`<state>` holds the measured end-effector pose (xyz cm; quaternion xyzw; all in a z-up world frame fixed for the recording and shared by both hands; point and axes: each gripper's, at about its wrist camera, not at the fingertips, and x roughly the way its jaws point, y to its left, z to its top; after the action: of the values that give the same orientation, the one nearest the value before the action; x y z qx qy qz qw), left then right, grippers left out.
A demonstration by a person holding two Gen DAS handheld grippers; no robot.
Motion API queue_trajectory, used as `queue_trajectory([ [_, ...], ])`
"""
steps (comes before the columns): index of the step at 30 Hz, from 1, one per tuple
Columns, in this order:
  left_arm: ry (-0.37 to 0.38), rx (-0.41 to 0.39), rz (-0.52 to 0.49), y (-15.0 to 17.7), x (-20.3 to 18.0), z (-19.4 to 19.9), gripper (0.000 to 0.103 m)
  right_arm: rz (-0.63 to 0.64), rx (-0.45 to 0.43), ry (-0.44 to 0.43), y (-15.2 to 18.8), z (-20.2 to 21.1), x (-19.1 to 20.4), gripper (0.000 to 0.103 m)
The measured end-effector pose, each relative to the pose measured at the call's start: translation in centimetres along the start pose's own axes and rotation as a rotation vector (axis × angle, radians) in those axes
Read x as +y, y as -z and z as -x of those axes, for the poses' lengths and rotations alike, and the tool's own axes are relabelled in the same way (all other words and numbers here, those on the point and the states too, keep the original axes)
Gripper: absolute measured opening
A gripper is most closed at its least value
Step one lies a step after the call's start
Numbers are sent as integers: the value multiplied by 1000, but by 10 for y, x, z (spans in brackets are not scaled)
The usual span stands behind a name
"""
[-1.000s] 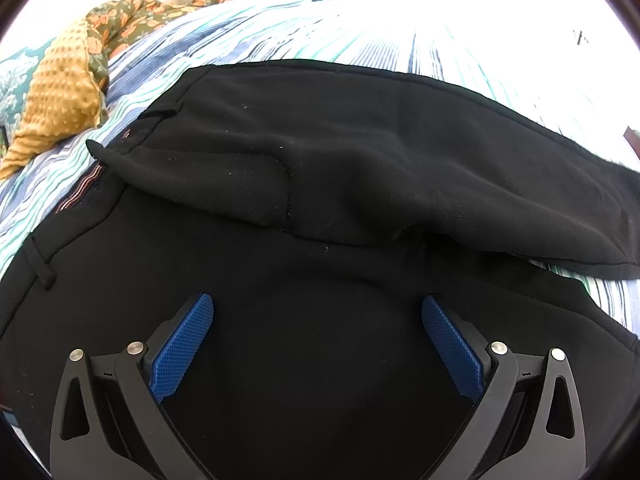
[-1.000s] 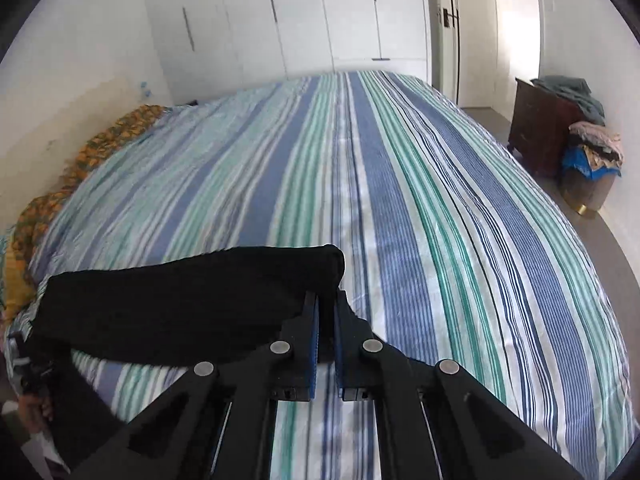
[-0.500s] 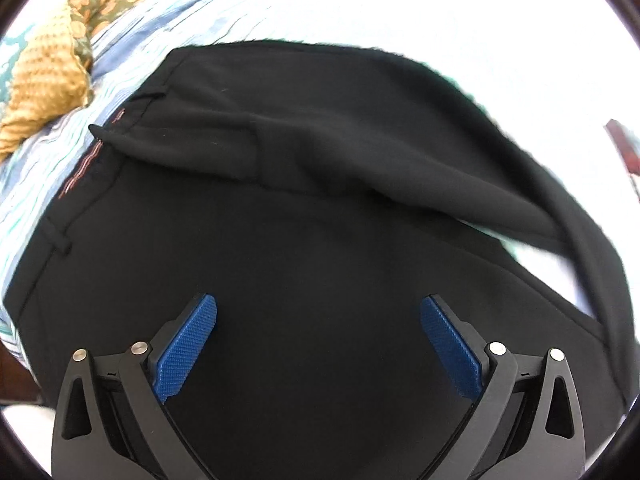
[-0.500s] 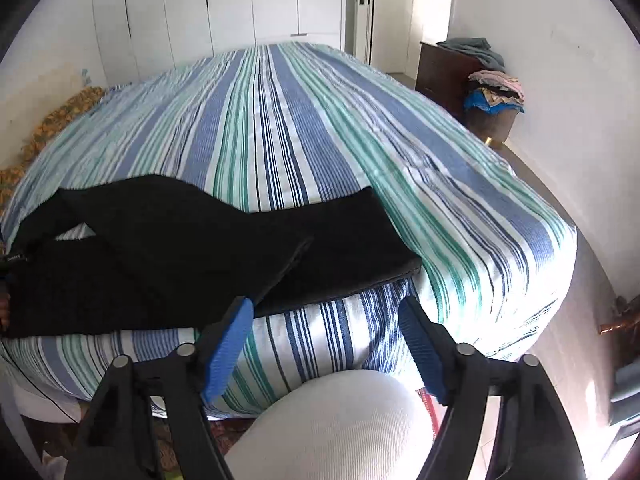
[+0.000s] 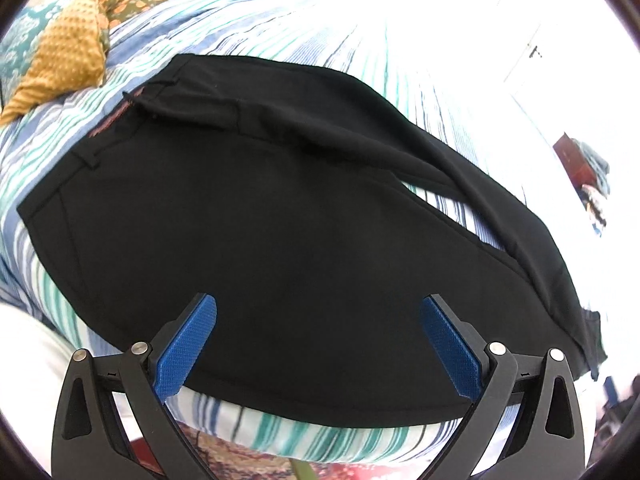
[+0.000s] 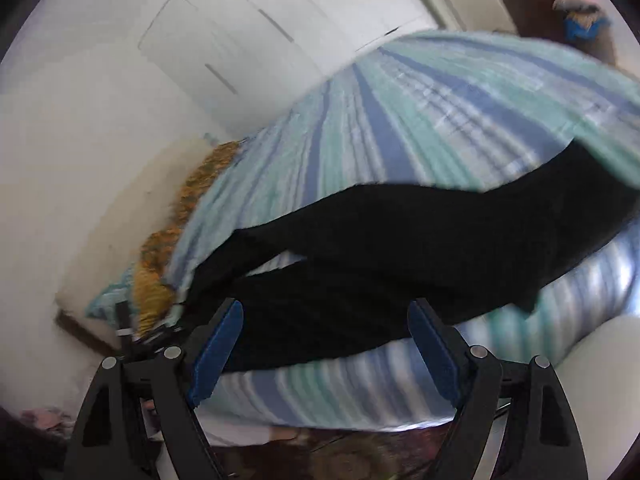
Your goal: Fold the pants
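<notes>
Black pants (image 5: 280, 216) lie along the near edge of a striped bed, waistband at the left, one leg laid over the other toward the right. My left gripper (image 5: 318, 340) is open and empty, held above the seat of the pants near the bed edge. In the right wrist view the pants (image 6: 400, 256) stretch across the bed edge; the view is blurred and tilted. My right gripper (image 6: 324, 344) is open and empty, off the bed edge, just in front of the pants.
The striped bedspread (image 5: 280, 16) fills the bed beyond the pants. A mustard and floral blanket (image 5: 64, 56) lies at the left end. White wardrobe doors (image 6: 260, 20) stand behind the bed. A dark dresser (image 6: 560, 4) with clothes stands at the far right.
My right gripper let go of the pant leg, opened, pulled back off the bed and swung left. My left gripper stayed open and backed away toward the bed edge.
</notes>
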<state>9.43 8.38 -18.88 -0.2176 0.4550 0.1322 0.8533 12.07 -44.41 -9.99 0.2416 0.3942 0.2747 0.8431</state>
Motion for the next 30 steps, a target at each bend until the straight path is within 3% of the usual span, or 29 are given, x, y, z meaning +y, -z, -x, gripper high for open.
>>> queue_trajectory([
  [3, -15, -4, -12, 10, -5, -7, 102, 45, 59, -25, 9, -31, 16, 84],
  [6, -21, -13, -16, 16, -5, -8, 102, 28, 51, -23, 2, -61, 14, 85],
  [9, -35, -19, -31, 19, -5, -6, 102, -118, 126, 113, -2, -98, -22, 85],
  [10, -40, -26, -40, 21, -5, -5, 102, -170, 118, 134, -2, -101, -35, 79],
  [15, -53, -21, -73, 25, -4, -11, 102, -294, -103, 270, -9, -65, -57, 80],
  [18, -58, -14, -111, 24, -11, -16, 102, -414, -154, 282, -8, -57, -76, 79],
  [21, -64, -2, -145, 26, -17, -19, 102, -474, -177, 292, -8, -57, -89, 61],
  [22, -69, 3, -150, 26, -19, -19, 102, -479, -187, 307, -9, -56, -91, 48],
  [23, -73, 8, -152, 27, -20, -20, 102, -487, -195, 325, -9, -55, -94, 27],
  [25, -72, 32, -151, 24, -20, -20, 102, -509, -191, 346, -9, -54, -101, 7],
  [27, -27, 65, -134, 11, -17, -18, 102, -509, -175, 300, -16, -46, -107, 6],
  [30, 78, 70, -43, -28, -7, -16, 102, -388, -166, 200, -35, -28, -88, 6],
])
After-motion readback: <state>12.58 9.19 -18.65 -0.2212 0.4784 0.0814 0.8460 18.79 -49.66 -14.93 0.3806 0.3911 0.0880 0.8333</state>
